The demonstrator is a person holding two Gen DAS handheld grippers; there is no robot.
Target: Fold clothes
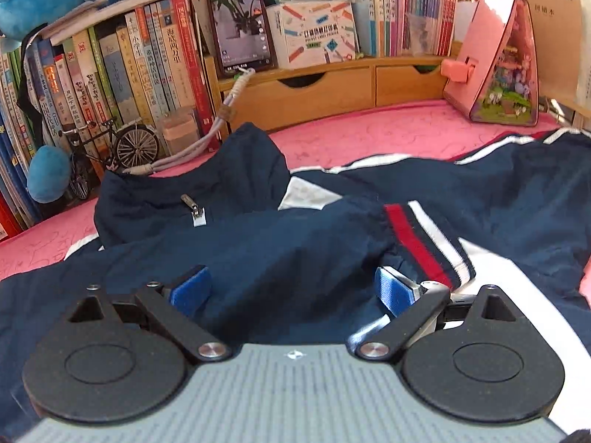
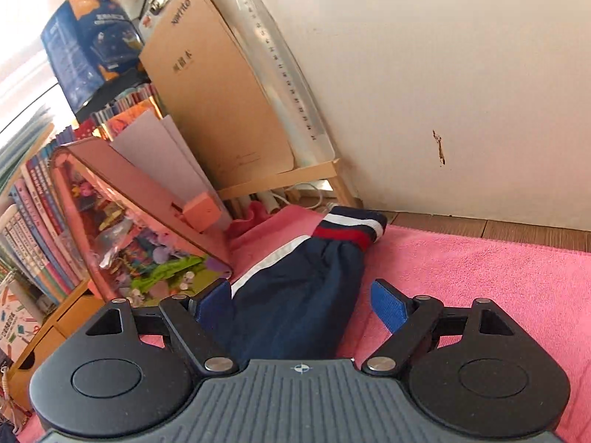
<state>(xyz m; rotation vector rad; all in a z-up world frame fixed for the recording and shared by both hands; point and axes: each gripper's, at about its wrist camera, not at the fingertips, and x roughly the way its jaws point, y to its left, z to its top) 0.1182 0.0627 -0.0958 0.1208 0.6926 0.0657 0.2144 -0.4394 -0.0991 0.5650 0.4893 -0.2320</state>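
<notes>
A navy jacket (image 1: 266, 236) with white and red stripes lies spread on a pink cloth (image 1: 369, 133). Its collar and zipper pull (image 1: 195, 208) face the left wrist view, and one sleeve is folded across the body with its striped cuff (image 1: 417, 243) at centre right. My left gripper (image 1: 291, 289) is open, its blue pads astride the folded sleeve just above the fabric. In the right wrist view the other sleeve (image 2: 295, 295) stretches away, ending in a striped cuff (image 2: 351, 227). My right gripper (image 2: 299, 306) is open, one finger on each side of this sleeve.
A wooden shelf with drawers (image 1: 332, 88), rows of books (image 1: 122, 66), a phone (image 1: 240, 18), a model bicycle (image 1: 110, 147) and a pink triangular toy house (image 1: 495, 59) line the back. A cardboard folder (image 2: 214, 92) and white wall (image 2: 443, 74) stand beyond the right sleeve.
</notes>
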